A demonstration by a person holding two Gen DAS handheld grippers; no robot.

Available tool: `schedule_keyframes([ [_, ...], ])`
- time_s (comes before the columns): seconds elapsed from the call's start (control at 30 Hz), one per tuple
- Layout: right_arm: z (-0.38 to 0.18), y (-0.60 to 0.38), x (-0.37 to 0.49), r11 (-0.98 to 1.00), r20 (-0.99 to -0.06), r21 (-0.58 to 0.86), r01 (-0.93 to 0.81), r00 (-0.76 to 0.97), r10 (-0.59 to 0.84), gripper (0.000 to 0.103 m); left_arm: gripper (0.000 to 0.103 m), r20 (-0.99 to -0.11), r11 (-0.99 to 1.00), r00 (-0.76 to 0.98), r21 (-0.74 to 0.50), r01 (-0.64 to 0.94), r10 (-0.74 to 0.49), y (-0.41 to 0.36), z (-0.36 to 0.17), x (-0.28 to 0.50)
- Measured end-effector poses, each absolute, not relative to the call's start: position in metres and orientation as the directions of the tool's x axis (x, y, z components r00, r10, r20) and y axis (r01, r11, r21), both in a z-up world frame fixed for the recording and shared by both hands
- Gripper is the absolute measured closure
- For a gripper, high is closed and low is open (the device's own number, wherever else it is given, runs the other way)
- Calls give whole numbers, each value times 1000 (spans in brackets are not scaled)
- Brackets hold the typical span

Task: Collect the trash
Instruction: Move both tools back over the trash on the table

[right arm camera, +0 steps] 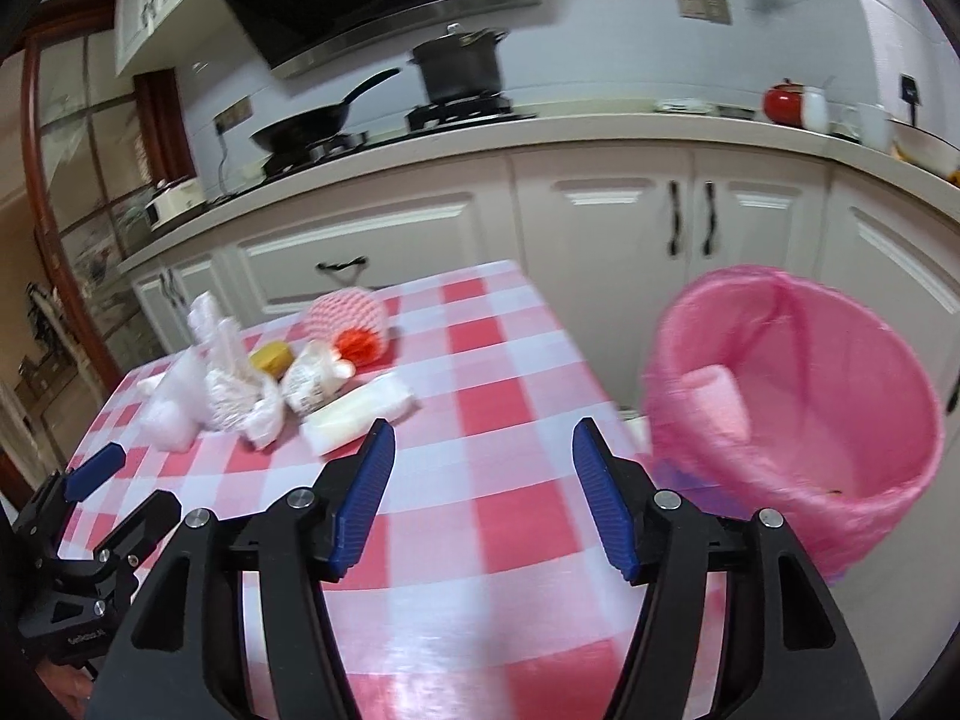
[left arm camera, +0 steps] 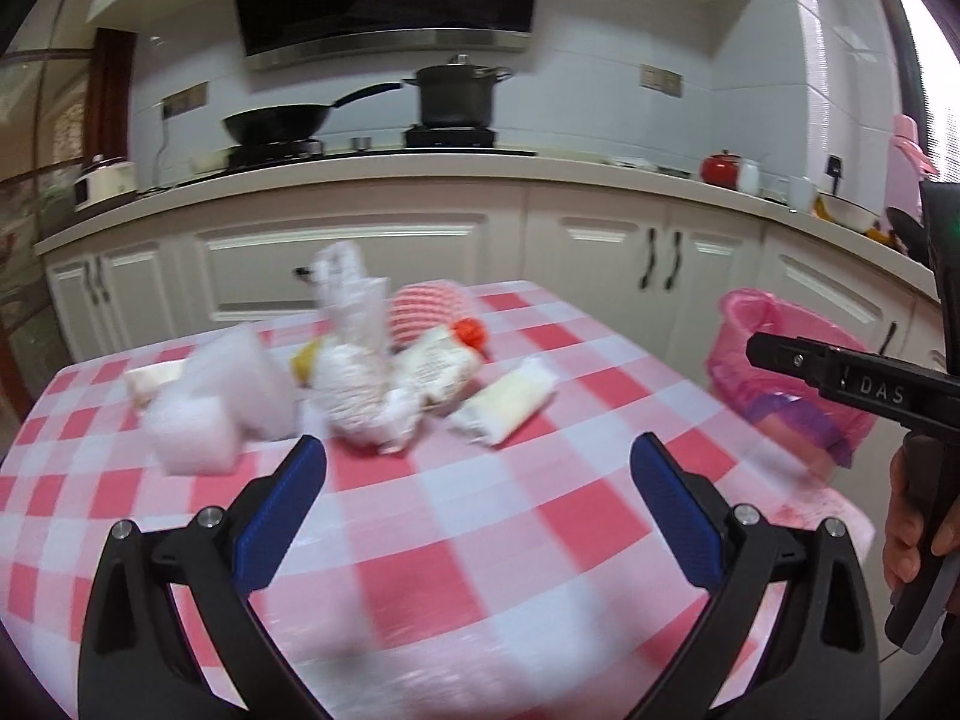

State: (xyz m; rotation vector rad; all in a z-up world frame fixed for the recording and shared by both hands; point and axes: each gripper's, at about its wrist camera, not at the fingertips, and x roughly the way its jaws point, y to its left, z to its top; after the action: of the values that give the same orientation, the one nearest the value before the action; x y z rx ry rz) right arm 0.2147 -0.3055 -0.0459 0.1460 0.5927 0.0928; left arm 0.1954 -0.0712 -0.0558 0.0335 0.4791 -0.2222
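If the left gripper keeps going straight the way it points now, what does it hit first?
Probably the trash pile: the open left gripper points at the crumpled white bag, with only bare checkered tablecloth before it. Depth is unclear; it may pass over.

Left wrist cam is sitting low over the near edge of the desk [left arm camera: 480, 540], looking forward between the left hand-held gripper [left arm camera: 477, 462] fingers toward the far kitchen cabinets [left arm camera: 348, 264]; the trash pile [left arm camera: 360, 384] is lying close ahead. Right wrist cam is sitting further right, facing the same way but tilting, with the pink bin [right arm camera: 798, 420] looming near on its right. Both views are sharing the checkered desk, the pile, the bin, the stove [left arm camera: 372, 147] and cabinets. Each is catching the other hand-held gripper at its edge.
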Motion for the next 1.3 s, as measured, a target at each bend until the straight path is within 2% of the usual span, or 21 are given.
schedule_keyframes([
  [0.37,-67,-239,238,980,-606,157,-125,771,196,40,5,-471,999,882,-30,19,-31,11,-57,188],
  [0.43,-71,-229,246,977,-616,167,-133,760,209,36,5,-468,999,884,-26,-22,7,25,-55,190],
  [0.67,-86,-204,284,973,-650,208,-99,729,213,34,5,-460,991,880,5,-135,122,62,-53,200],
  [1.3,-107,-185,362,982,-733,178,62,675,90,33,5,-528,985,835,23,-169,156,83,-68,268],
])
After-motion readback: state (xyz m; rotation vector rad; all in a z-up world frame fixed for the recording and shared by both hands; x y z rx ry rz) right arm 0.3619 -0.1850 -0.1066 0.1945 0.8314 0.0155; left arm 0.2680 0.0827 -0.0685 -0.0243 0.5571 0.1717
